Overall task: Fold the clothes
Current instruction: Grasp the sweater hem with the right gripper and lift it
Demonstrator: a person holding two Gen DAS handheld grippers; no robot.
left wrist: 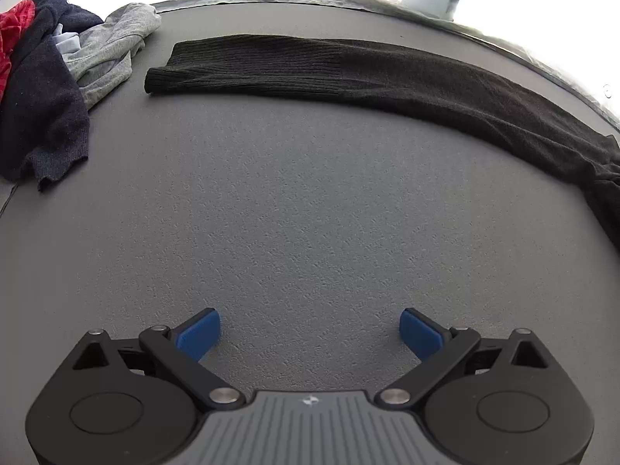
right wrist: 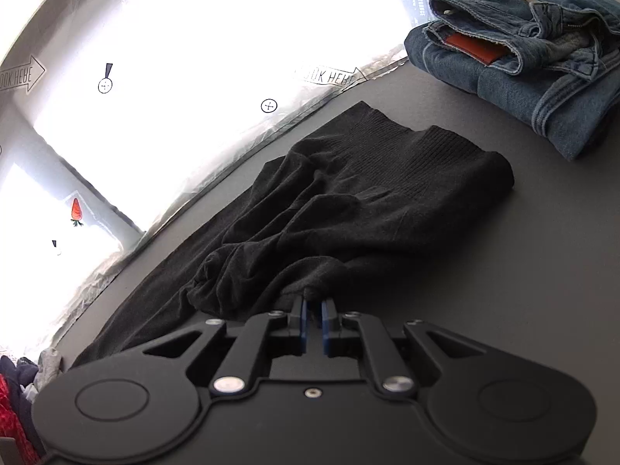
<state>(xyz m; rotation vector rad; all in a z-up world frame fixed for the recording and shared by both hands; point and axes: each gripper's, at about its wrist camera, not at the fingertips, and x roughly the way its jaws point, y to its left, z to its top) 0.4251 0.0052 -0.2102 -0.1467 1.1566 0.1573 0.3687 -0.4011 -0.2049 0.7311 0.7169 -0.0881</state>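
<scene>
So the black knit garment (right wrist: 372, 201) is lying on the grey table (left wrist: 294, 201), stretched out long near the far edge by the bright window. In the left wrist view it (left wrist: 348, 73) runs as a flat band from a ribbed end on the left over to the right edge of the picture, where it droops down and bunches up. From the right wrist view you see the bunched part up close, lots of wrinkles and folds, with a ribbed section lying flatter behind it. The right gripper (right wrist: 313, 310) has its blue pads pinched nearly together on a little tuft of that black fabric at the near edge of the bunch, so it's got hold of the garment there. The left gripper (left wrist: 310, 333) is spread wide, blue fingertips (left wrist: 199, 333) well apart, nothing between them but bare table, and it sits well short of the garment. Further out: at the left end of the table there's a heap of unfolded stuff, a navy sweater (left wrist: 42, 97) with something red (left wrist: 13, 38) poking out beside it and a light grey garment (left wrist: 112, 50) crumpled just beside that, near the ribbed end of the black one but not touching it. Over on the other side, a folded stack of blue jeans (right wrist: 519, 69) sits apart from the black garment, with an orange-brown patch showing in the folds.
</scene>
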